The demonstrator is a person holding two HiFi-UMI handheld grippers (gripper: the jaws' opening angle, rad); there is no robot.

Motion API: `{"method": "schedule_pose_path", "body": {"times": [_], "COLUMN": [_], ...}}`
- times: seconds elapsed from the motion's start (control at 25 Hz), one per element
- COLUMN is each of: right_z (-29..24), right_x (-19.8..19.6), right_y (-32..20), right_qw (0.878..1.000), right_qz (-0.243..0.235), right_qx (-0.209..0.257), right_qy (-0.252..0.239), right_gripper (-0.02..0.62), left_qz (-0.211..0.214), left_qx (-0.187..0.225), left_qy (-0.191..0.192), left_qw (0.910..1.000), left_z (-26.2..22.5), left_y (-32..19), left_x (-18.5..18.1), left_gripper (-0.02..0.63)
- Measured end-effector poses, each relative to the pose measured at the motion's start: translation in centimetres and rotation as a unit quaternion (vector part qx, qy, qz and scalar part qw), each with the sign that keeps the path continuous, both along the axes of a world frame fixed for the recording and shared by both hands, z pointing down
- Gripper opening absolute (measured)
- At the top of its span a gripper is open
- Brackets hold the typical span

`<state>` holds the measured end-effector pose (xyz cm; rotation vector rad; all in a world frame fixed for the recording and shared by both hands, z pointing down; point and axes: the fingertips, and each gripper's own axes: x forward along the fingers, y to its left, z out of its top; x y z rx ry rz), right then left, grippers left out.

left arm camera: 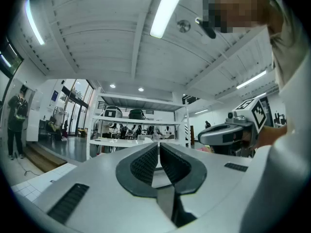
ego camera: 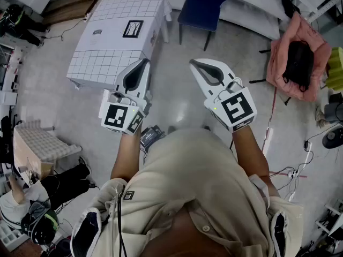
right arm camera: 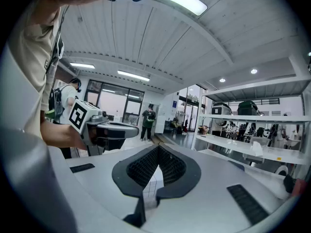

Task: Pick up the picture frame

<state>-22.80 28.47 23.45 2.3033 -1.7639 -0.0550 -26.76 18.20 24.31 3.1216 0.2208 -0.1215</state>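
The picture frame (ego camera: 132, 29), dark-edged with a pale middle, lies flat on a table under a white gridded cloth (ego camera: 107, 58) at the upper left of the head view. My left gripper (ego camera: 143, 62) is held in the air in front of that table's near right corner, jaws closed together with nothing in them. To its right, over bare floor, my right gripper (ego camera: 194, 64) is shut and empty too. Both point level into the room. The left gripper (left arm camera: 159, 145) sees the right one (left arm camera: 233, 132). The right gripper (right arm camera: 158, 148) sees the left one (right arm camera: 104, 130). Neither gripper view shows the frame.
A blue chair (ego camera: 202, 4) stands beyond the grippers. At the right is a pink-draped seat (ego camera: 316, 52) with a black bag (ego camera: 297, 58). A small checked table (ego camera: 40, 143) and cables (ego camera: 289, 173) sit near my feet. White shelves (left arm camera: 141, 130) and a standing person (right arm camera: 147, 122) are far off.
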Motion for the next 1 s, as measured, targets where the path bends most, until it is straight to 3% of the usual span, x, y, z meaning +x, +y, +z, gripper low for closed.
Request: {"method": "schedule_pose_path", "body": {"times": [1.0], "right_z": [0.5], "right_x": [-2.5], "right_y": [-3.7], "right_qw": [0.998], "right_qz": [0.05], "right_qx": [0.016], "right_qy": [-0.024], "right_gripper": [0.028], "left_qz": [0.052], "left_qx": [-0.027], "left_qy": [0.007], "left_qw": [0.9983], "left_z": [1.5], "left_y": [-4.3], "left_x": [-1.8], "left_gripper": [0.026]}}
